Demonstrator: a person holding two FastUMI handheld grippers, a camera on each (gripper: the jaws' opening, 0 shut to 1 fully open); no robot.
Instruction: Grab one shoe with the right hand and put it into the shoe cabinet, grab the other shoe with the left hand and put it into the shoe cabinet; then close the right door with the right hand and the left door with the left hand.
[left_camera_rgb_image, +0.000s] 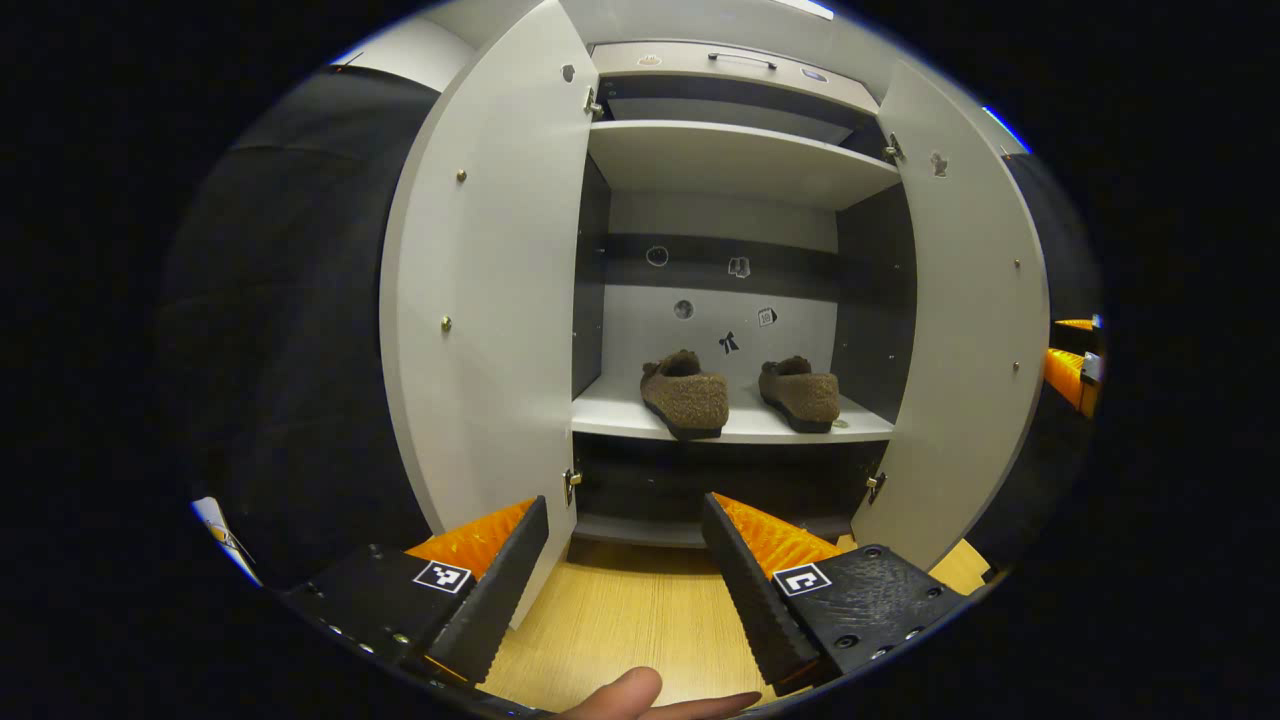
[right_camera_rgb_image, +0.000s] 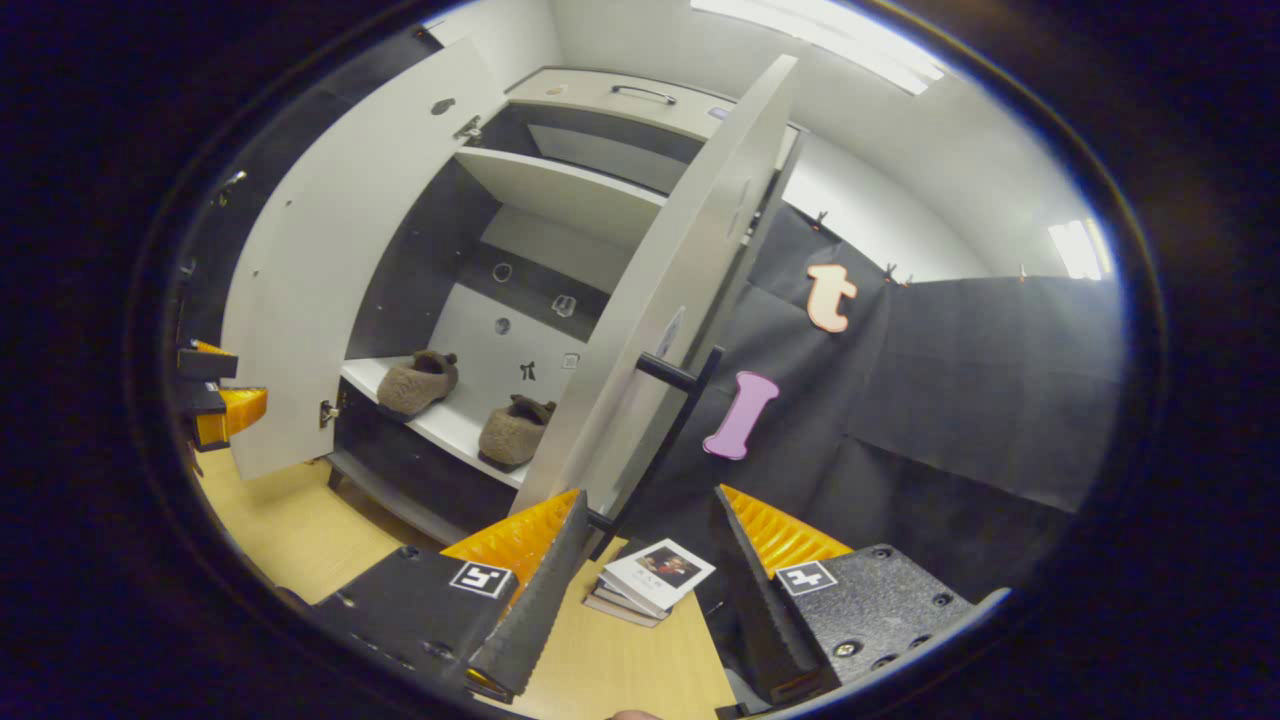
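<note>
1. A pale wooden floor (left_camera_rgb_image: 620, 610) runs up to the shoe cabinet (left_camera_rgb_image: 735, 160), a white unit with dark inner side walls standing against the booth's black cloth wall (right_camera_rgb_image: 950, 400); small stickers dot its back panel.
2. Both doors stand open: in the left gripper view the left door (left_camera_rgb_image: 490, 290) swings out at 9 o'clock and the right door (left_camera_rgb_image: 965, 310) at 3 o'clock. In the right gripper view the right door's black bar handle (right_camera_rgb_image: 680, 400) shows near the centre.
3. A small stack of books (right_camera_rgb_image: 650, 580) lies on the floor at the foot of the right door.
4. The left tongs (left_camera_rgb_image: 625, 590) are spread wide and hold nothing, hanging over the floor in front of the cabinet; a fingertip (left_camera_rgb_image: 620, 695) shows at 6 o'clock.
5. The right tongs (right_camera_rgb_image: 645, 600) are also spread wide and empty, with the books between the fingers farther off.
6. Two fuzzy brown shoes sit side by side, apart, on the lower shelf (left_camera_rgb_image: 740, 420): the left shoe (left_camera_rgb_image: 685, 392) and the right shoe (left_camera_rgb_image: 800, 392). Their long axes run front to back, toes toward the open front.
</note>
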